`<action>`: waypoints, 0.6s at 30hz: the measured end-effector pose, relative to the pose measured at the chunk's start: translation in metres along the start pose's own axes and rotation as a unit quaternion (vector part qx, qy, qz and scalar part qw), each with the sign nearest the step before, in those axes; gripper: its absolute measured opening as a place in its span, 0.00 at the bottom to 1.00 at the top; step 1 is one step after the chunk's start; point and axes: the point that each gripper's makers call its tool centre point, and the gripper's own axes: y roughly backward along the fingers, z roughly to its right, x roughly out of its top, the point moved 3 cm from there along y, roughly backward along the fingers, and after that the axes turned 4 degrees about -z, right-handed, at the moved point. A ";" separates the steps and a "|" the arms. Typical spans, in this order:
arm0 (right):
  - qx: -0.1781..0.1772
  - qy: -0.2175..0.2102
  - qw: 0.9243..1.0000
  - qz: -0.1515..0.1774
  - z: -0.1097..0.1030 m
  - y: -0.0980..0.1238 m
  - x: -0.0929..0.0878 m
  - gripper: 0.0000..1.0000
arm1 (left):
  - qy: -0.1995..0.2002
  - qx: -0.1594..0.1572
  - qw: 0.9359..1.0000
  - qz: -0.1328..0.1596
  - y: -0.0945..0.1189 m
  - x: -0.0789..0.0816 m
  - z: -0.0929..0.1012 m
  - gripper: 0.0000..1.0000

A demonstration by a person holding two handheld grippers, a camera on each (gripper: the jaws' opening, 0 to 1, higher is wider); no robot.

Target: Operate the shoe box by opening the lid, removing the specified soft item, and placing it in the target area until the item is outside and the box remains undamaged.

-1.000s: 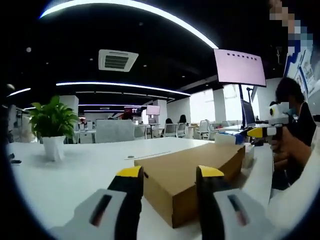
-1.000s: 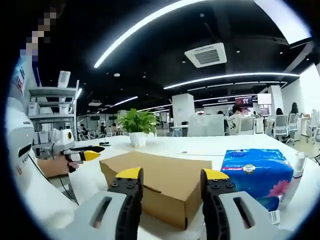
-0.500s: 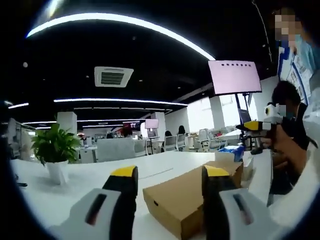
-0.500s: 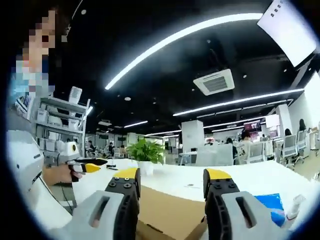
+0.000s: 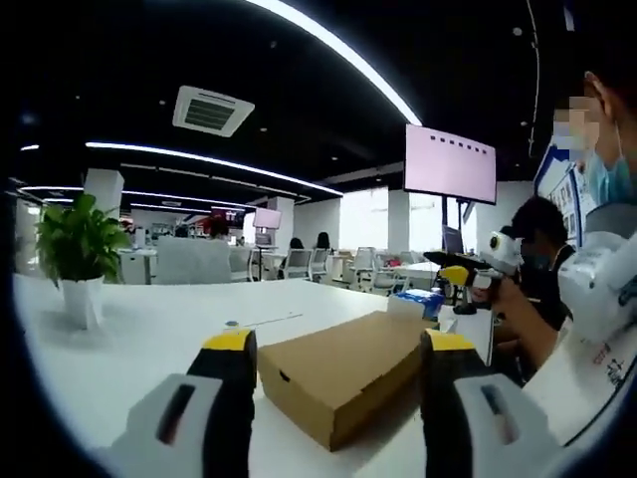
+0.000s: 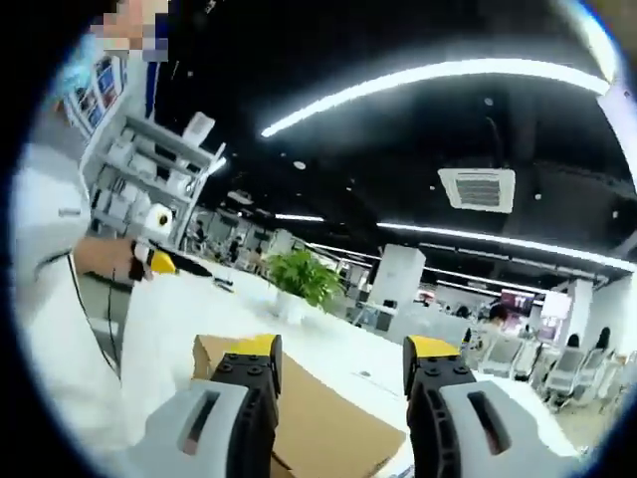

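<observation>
Spanning a dark-ceilinged office, white table

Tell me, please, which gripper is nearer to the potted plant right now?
Left, I'd judge. The left gripper is at the shoe box end on the potted plant side; the right gripper is past the far end.

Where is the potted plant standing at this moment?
In the left gripper view the potted plant stands on the white table, far left, apart from the shoe box.
</observation>
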 end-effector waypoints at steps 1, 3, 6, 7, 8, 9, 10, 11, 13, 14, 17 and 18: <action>-0.004 0.028 1.000 -0.005 -0.003 -0.001 -0.003 0.49 | -0.004 -0.002 1.000 0.011 0.003 0.003 0.000 0.65; -0.001 0.021 1.000 0.005 -0.009 -0.001 -0.002 0.49 | 0.003 -0.008 1.000 0.022 0.004 0.003 0.000 0.63; 0.033 -0.056 0.996 0.055 -0.017 0.004 0.011 0.52 | -0.027 0.000 1.000 0.009 0.002 0.000 -0.001 0.65; 0.037 -0.076 0.995 0.062 -0.018 0.005 0.013 0.54 | -0.024 0.000 1.000 0.013 0.003 0.002 -0.001 0.64; 0.036 -0.099 0.992 0.064 -0.015 0.007 0.014 0.56 | -0.004 -0.011 1.000 0.023 0.002 0.006 0.002 0.60; 0.034 -0.107 0.992 0.062 -0.013 0.007 0.013 0.56 | 0.022 -0.025 0.999 0.040 0.003 0.012 0.006 0.57; 0.032 -0.102 0.993 0.056 -0.012 0.007 0.012 0.52 | 0.057 -0.050 0.995 0.066 0.005 0.020 0.012 0.56; 0.028 -0.106 0.993 0.053 -0.011 0.007 0.011 0.49 | 0.055 -0.057 0.995 0.067 0.005 0.020 0.013 0.58; 0.015 -0.107 0.994 0.034 -0.008 0.009 0.006 0.43 | 0.022 -0.028 0.999 0.035 0.004 0.011 0.004 0.63; 0.013 -0.111 0.993 0.030 -0.008 0.010 0.004 0.40 | 0.006 -0.013 1.000 0.019 0.003 0.006 0.000 0.63; 0.003 -0.127 0.991 0.039 -0.007 0.015 0.004 0.48 | -0.027 0.028 0.999 0.006 0.005 -0.004 -0.014 0.66; 0.002 -0.132 0.991 0.037 -0.006 0.017 0.003 0.50 | -0.020 0.034 0.999 0.008 0.006 -0.005 -0.016 0.68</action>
